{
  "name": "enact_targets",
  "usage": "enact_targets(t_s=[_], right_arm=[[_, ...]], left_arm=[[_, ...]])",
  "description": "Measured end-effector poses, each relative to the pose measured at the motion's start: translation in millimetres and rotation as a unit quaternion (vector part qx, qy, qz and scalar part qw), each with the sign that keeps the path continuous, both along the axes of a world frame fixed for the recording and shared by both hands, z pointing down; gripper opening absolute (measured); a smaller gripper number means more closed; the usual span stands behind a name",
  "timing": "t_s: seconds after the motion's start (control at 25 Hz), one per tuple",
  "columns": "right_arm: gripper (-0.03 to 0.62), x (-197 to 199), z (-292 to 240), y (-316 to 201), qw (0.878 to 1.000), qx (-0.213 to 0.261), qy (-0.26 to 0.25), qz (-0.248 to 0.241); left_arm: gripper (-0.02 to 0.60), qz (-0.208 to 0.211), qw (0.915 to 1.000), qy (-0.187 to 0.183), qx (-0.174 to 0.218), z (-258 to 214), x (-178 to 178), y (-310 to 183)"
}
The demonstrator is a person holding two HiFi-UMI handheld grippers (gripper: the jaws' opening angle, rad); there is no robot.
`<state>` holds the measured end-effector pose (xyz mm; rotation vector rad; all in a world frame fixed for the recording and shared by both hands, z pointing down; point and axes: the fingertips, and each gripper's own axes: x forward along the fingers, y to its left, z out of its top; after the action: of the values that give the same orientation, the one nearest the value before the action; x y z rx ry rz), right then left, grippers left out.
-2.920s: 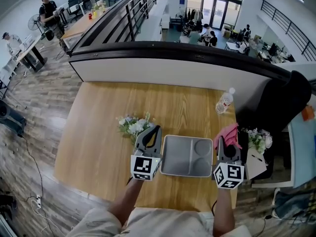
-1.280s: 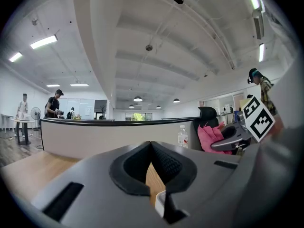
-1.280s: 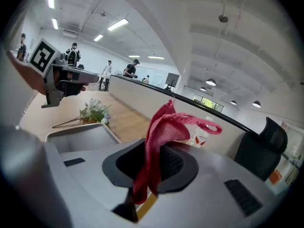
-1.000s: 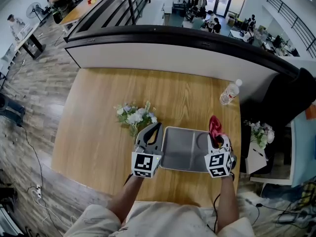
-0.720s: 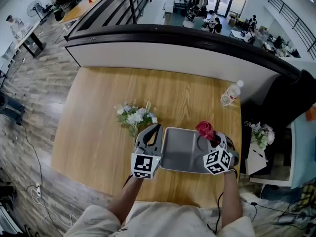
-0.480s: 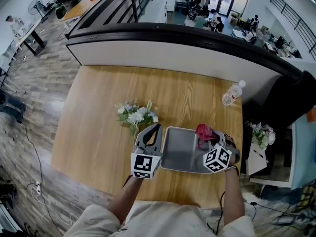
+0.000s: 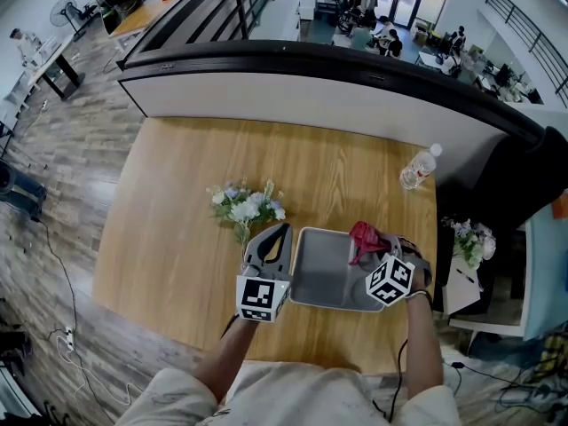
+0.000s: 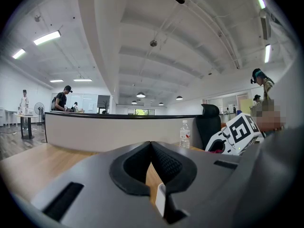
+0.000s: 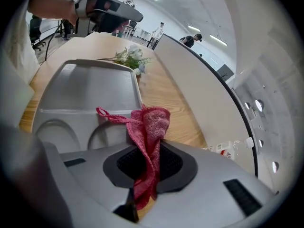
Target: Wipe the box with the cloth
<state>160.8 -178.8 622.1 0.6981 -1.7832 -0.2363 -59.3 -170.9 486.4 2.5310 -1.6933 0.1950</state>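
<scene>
The box (image 7: 321,278), a grey tray with one large compartment and smaller round ones at its right end, lies flat along the near edge of the counter (image 7: 177,193), toward the near right corner. That puts it right in front of the person, within easy reach of both arms.

The cloth (image 7: 364,235) is a red rag pinched in the jaws of the right hand-held gripper (image 7: 380,254). The right gripper view shows the jaws clamped on its middle. One bunched end pokes forward past the tips and a loose corner trails out over the box's round compartments. Whether the rag touches the box yet cannot be told. This hand-held gripper comes in from the box's right end and aims across it, which looks like a set-up for drawing the rag along the floor of the box.

The left hand-held gripper (image 7: 277,234) sits just beside the box's left rim. Its jaws are drawn together with tips meeting and nothing clearly between them, probably to brace the box against sliding while it is wiped.

A small bunch of flowers (image 7: 241,209) lies just beyond that hand-held gripper toward the counter's middle. A water bottle (image 7: 417,167) lies near the far right corner, and both are clear of the wiping path.
</scene>
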Motion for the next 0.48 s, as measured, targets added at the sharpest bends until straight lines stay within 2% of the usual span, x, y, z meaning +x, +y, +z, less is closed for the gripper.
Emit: enact_targets(t_s=[0.48], right_arm=[[0.067, 0.4, 1.1, 0.4, 1.000, -0.008, -0.017, 0.008]], left_arm=[[0.014, 0.018, 0.9998, 0.001, 0.008, -6.0, -5.5, 2.9]])
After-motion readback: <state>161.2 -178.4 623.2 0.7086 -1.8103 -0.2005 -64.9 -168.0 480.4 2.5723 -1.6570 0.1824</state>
